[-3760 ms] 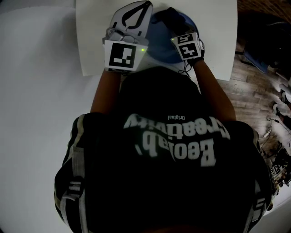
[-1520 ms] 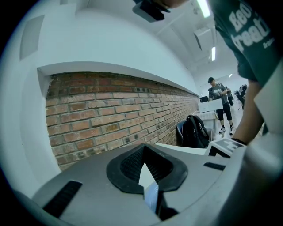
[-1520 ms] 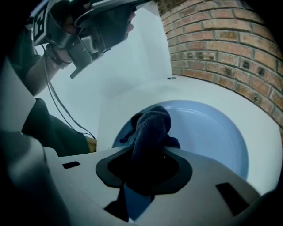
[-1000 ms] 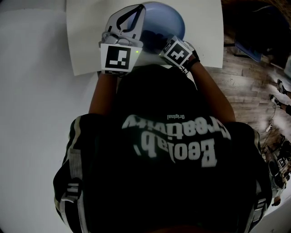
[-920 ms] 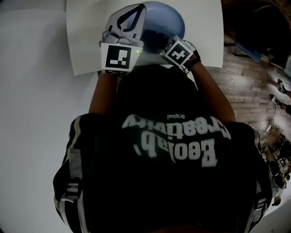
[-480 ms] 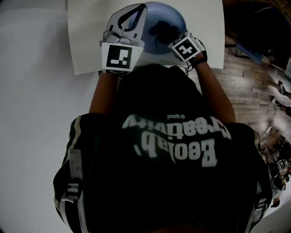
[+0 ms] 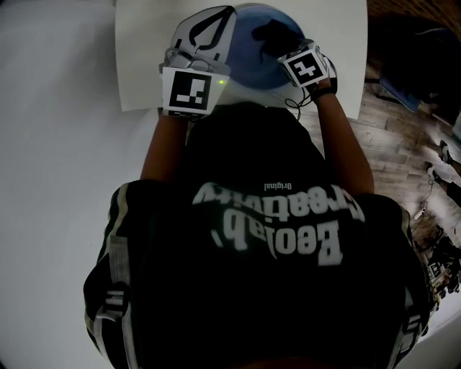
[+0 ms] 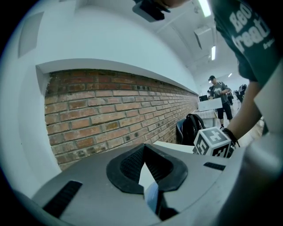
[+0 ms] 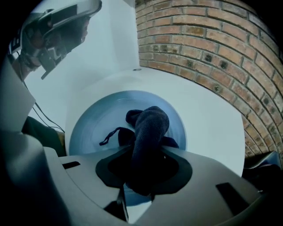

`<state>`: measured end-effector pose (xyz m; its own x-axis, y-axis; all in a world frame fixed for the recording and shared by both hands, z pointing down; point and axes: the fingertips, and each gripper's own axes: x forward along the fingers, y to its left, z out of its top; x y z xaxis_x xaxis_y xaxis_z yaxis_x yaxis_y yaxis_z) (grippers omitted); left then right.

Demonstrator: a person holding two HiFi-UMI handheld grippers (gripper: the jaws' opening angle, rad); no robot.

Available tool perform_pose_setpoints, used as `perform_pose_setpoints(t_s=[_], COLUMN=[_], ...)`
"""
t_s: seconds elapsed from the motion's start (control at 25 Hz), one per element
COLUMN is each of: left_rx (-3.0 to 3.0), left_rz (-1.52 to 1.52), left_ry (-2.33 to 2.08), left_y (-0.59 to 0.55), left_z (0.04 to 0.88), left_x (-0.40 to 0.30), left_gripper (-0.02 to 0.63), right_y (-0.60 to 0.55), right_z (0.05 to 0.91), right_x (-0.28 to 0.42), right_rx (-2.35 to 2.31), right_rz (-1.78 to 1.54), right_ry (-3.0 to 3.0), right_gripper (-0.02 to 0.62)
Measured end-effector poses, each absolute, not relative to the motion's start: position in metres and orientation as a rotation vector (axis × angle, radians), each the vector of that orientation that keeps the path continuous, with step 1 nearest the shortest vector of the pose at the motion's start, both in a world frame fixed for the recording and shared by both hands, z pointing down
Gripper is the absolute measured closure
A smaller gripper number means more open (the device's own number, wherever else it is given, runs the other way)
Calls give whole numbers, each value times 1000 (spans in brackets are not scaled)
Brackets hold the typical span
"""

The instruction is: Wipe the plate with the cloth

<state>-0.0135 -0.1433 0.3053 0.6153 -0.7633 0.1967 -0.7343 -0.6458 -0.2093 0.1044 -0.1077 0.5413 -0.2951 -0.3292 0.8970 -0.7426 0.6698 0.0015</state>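
A round blue plate (image 7: 252, 50) lies on a white board, and it also fills the right gripper view (image 9: 95, 119). My left gripper (image 7: 227, 11) sits at the plate's left edge, its jaws closed to a point with the blue plate rim (image 8: 152, 199) caught low between them. My right gripper (image 7: 282, 45) is over the plate's right part, shut on a dark navy cloth (image 7: 271, 32). The bunched cloth (image 9: 149, 126) sticks out past the jaws and rests on the plate's bottom. It hides the right gripper's fingertips.
The white board (image 7: 140, 65) lies on a pale grey table (image 7: 57, 187). Wooden floor (image 7: 389, 137) shows to the right of the table. A brick wall (image 8: 101, 114) stands behind, with a dark backpack (image 8: 191, 127) and a person (image 8: 219, 99) far off.
My right gripper has swept the cloth across the plate, from its near left part toward the right and farther side. The left gripper has stayed at the plate's edge.
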Motion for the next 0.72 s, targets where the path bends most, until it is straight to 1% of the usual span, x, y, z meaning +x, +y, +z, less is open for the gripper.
perform_pose_setpoints(t_s=[0.2, 0.4, 0.72], left_rx=[-2720, -2708, -2689], left_rz=[-418, -412, -406], left_ry=[1324, 1375, 1450], left_y=[-142, -133, -127], left_z=[310, 309, 315], left_x=[-32, -56, -63], left_gripper=[603, 604, 604], right_y=[-130, -146, -152], right_z=[539, 532, 539], right_x=[95, 71, 50], right_rx=[845, 833, 771], right_rz=[489, 419, 373], right_ry=[-1879, -1887, -1894], right_gripper=[486, 486, 486])
